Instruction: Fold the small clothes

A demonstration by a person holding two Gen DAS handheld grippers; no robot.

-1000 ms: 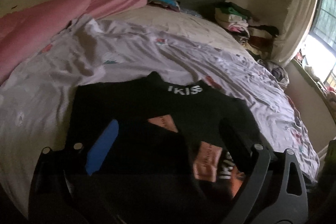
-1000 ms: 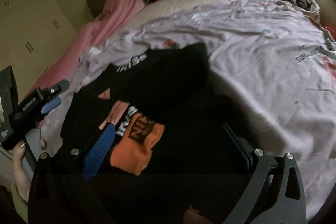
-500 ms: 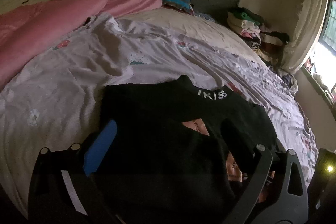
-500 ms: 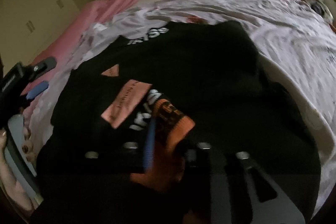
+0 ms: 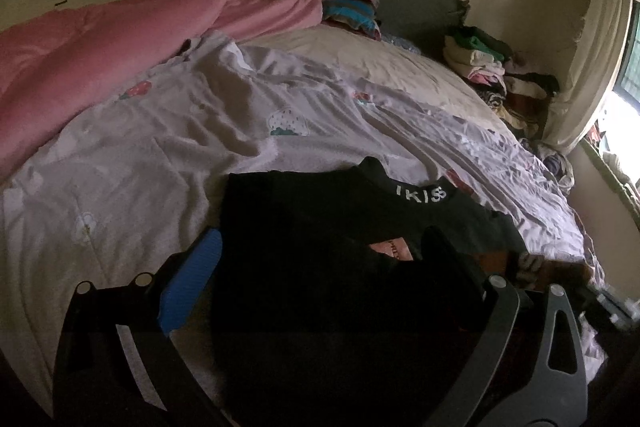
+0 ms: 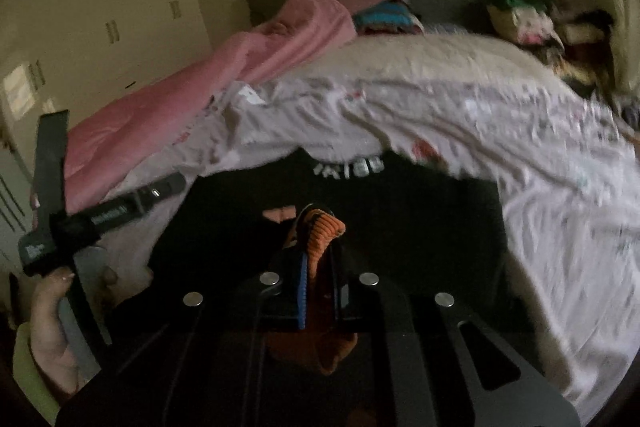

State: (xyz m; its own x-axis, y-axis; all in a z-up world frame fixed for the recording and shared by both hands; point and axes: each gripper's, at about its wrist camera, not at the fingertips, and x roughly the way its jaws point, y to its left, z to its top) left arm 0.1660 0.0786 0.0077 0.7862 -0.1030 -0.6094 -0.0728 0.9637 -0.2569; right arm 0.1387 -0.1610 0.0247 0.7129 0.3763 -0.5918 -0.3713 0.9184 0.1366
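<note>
The bed, spread with a wrinkled pale printed sheet, carries a black top at its near edge, white lettering across its collar and a pink patch part-hidden under a fold. Its orange ribbed cuff (the brightest bit of it) stands pinched up off the cloth. The right tool has just snapped closed on that cuff; a second ago its jaws gaped over the cuff lying flat. The left tool stands wide apart over the black cloth, gripping nothing, its blue pad now over the top's left edge beside bare sheet, where earlier it lay over black fabric.
</note>
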